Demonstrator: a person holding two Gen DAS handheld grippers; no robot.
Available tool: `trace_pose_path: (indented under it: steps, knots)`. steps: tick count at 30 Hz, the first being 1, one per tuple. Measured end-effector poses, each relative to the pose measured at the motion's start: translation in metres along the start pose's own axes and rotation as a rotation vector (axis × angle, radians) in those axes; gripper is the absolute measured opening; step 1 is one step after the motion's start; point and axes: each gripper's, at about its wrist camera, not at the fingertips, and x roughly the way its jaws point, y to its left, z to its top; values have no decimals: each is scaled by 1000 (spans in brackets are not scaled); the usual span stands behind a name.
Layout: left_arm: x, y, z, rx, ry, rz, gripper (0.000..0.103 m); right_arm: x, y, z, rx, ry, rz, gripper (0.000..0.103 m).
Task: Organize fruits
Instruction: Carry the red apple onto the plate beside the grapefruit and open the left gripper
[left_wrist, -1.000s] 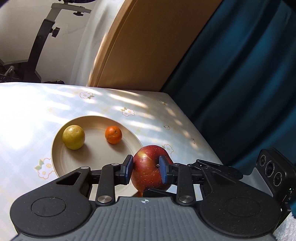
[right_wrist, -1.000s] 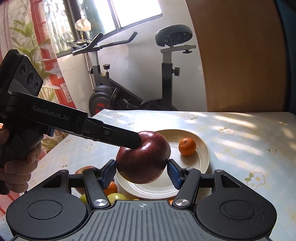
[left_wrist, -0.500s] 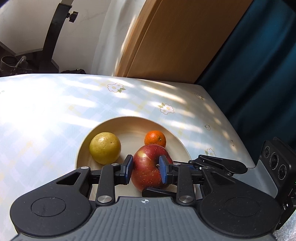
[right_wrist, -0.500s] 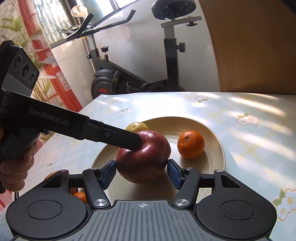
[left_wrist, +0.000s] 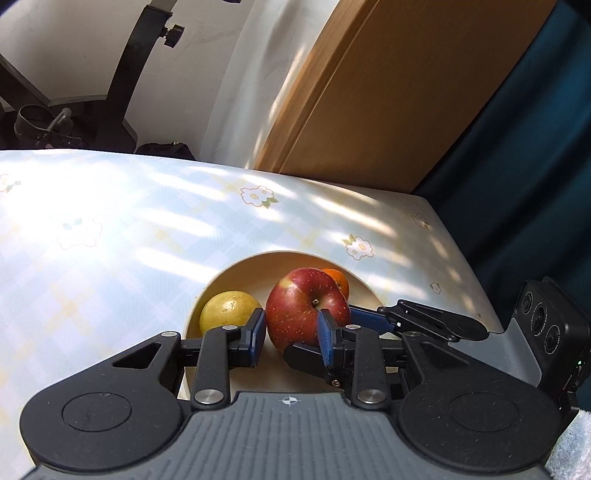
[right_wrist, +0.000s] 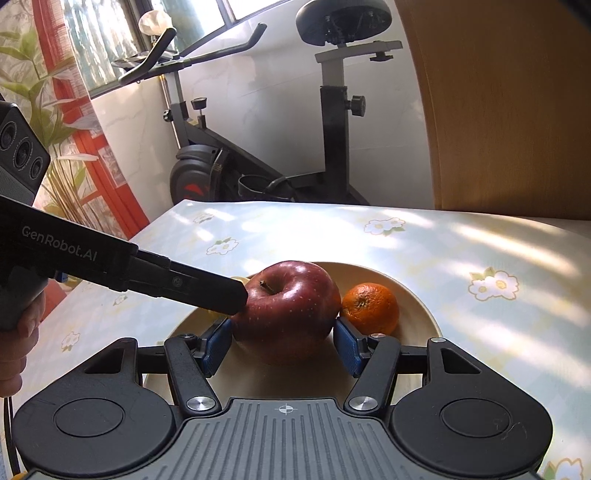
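Both grippers have carried the red apple in over the plate since a sec ago; it was above the near rim then, w/ the yellow fruit and the orange well clear of it, and now it sits low between those two.

Left gripper is pinched nearly shut on the apple: its blue pads press the fruit's near part, one on the left side, the other by the stem dimple. Seen from the right wrist cam, that same gripper comes in from the left as a dark arm marked GenRobot.AI, its tip against the apple's upper left side.

Right gripper is about half spread, its blue pads on either side of the apple's widest part, touching or very nearly so. Whether they press or only bracket it, can't tell for sure, but the fruit fills the gap.

Apple is upright, stem up, over the middle of the cream plate. Can't tell if its base touches the plate.

Orange lies on the plate just right of the apple, touching or almost touching it. Yellow fruit lies on the plate to the apple's left, just beside the left gripper's left pad.

Plate rests on a table w/ a pale floral cloth. A person's hand grips the left gripper's handle at the frame's left edge.
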Motion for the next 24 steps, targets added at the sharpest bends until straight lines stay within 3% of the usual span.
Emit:
trace_pose_path:
  steps: [8,13,24]
  knots:
    - [-8,-1,-3,-17,-48,9,32,10,1,8,-21,-39,-34,57]
    - [-14,0,-2,-22,-57,15,32,17,2,9,-9,-8,-44,58]
    - [-21,4,-3,-61,-111,57,32,0,4,8,-3,-23,-78,58]
